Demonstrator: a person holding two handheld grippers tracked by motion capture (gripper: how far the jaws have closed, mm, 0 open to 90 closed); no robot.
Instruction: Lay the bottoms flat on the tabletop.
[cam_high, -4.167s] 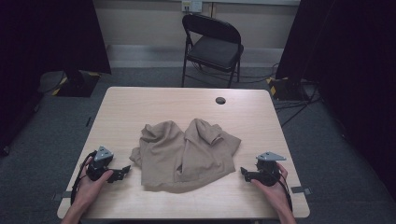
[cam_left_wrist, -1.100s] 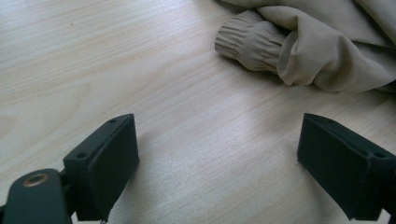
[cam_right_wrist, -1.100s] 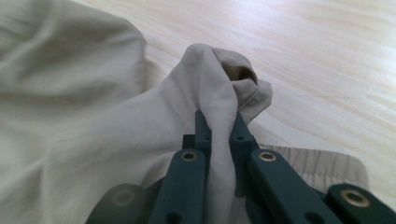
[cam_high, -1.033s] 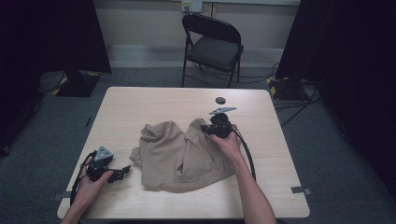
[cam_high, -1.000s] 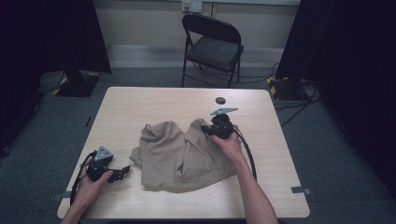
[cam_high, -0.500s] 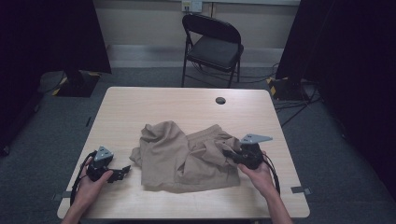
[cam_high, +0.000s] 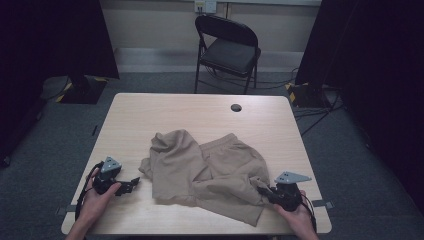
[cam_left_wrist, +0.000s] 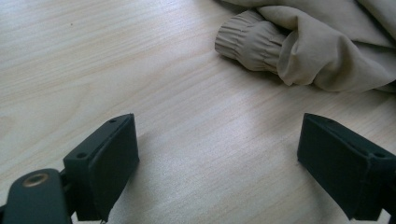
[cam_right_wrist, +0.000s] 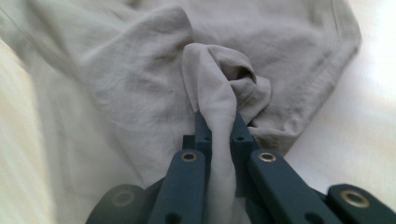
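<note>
A tan garment (cam_high: 210, 172) lies crumpled across the middle of the wooden table (cam_high: 175, 112). My right gripper (cam_high: 267, 192) sits at the garment's near right corner, shut on a bunched fold of the tan cloth (cam_right_wrist: 217, 116) that runs between its jaws. My left gripper (cam_high: 131, 183) rests on the table to the left of the garment, open, with bare wood between its jaws. A ribbed cuff (cam_left_wrist: 250, 41) of the garment lies just beyond the left gripper (cam_left_wrist: 217, 158), not touching it.
A black folding chair (cam_high: 227, 50) stands behind the table's far edge. A round dark grommet hole (cam_high: 236, 107) sits near the far edge of the tabletop. Bare wood lies along the far half of the table and at its left side.
My right gripper has pulled the pinched cloth from the garment's far right part toward the table's near right corner, spreading the garment. The left gripper has stayed where it was.
</note>
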